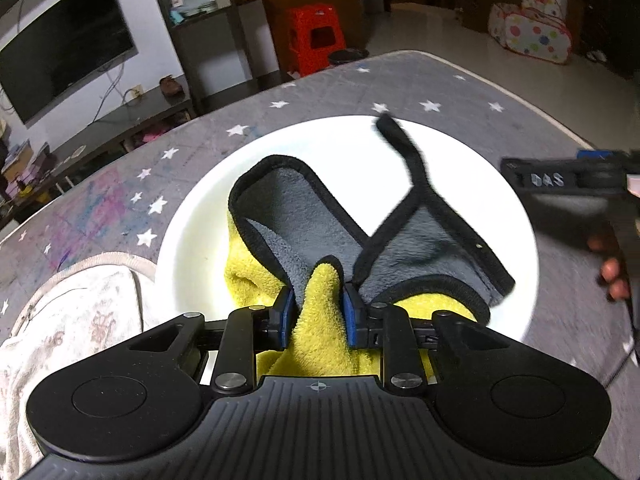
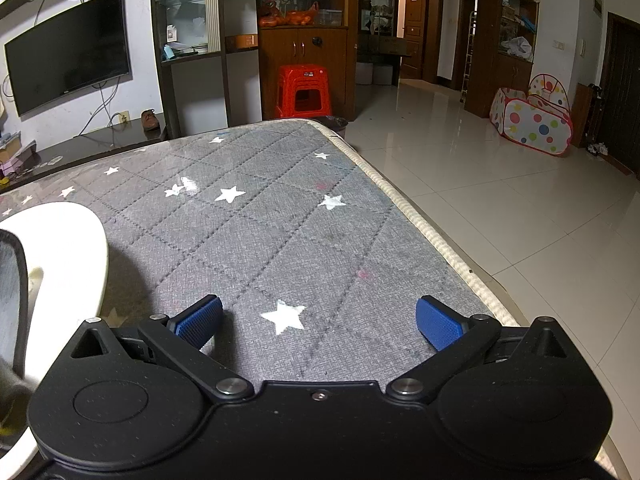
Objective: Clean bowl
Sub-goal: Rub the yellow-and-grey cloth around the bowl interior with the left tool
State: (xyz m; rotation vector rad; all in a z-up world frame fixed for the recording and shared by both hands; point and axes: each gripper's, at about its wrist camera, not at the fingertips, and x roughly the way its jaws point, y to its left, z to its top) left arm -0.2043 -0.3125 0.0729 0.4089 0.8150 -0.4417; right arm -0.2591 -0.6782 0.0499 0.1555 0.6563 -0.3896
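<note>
A white bowl (image 1: 400, 148) sits on the grey star-patterned table cover (image 1: 280, 96). My left gripper (image 1: 318, 312) is shut on a yellow and grey cleaning cloth (image 1: 320, 300) with black trim, and the cloth lies spread inside the bowl. My right gripper (image 2: 318, 320) is open and empty over the table cover (image 2: 280, 220), to the right of the bowl (image 2: 72, 248). The right gripper's body shows at the right edge of the left wrist view (image 1: 572, 200). A strip of the cloth (image 2: 12, 288) shows at the left edge of the right wrist view.
A stained white cloth (image 1: 68, 320) lies on the table left of the bowl. The table's right edge (image 2: 420, 232) drops to a tiled floor. A red stool (image 2: 302, 92), a TV (image 2: 68, 52) and cabinets stand beyond the far edge.
</note>
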